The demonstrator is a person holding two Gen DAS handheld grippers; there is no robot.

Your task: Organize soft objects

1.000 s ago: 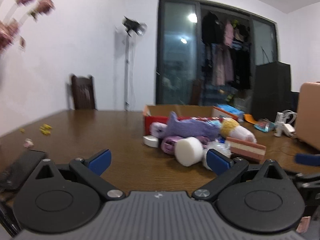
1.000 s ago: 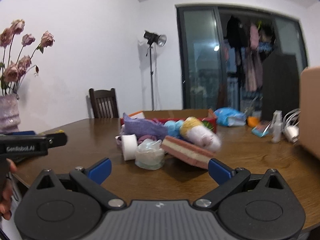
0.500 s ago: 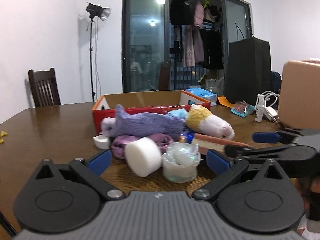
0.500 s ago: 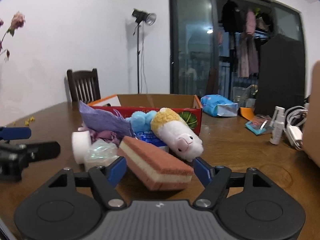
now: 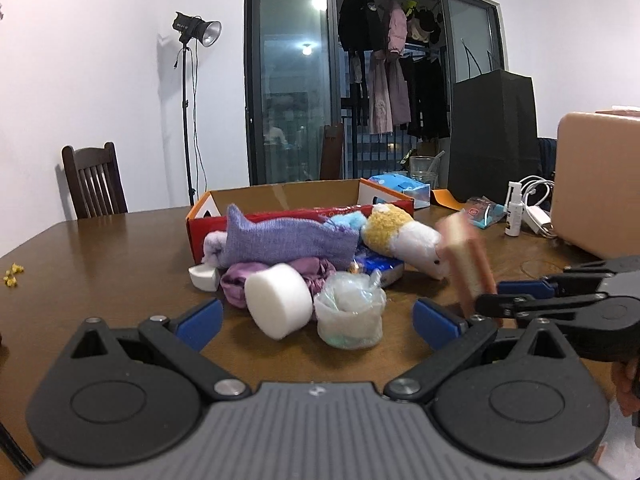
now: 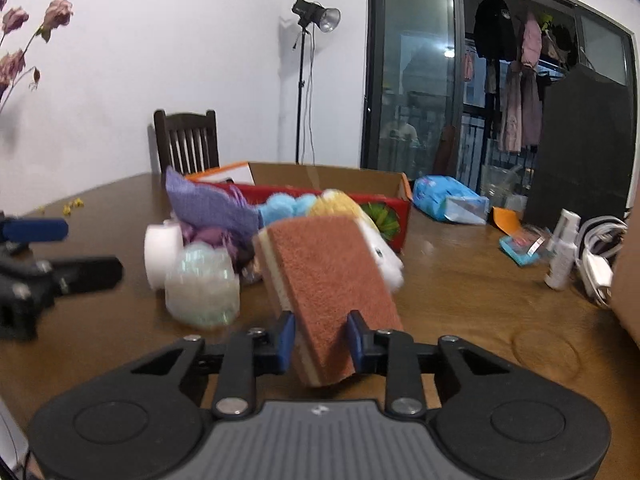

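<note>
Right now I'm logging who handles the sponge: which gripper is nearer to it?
Right. The right gripper has just closed on the sponge and holds it tilted. The left gripper is open, off to its left, facing the white foam roll.

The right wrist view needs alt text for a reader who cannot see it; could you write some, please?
The right gripper is shut on a brown sponge, tilted above a wooden table. Behind lie plush toys before a cardboard box; the left gripper shows at left.

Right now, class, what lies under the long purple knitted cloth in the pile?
Under the purple knitted cloth lies crumpled lilac fabric; a white foam cylinder leans in front. Anything deeper is covered.
</note>
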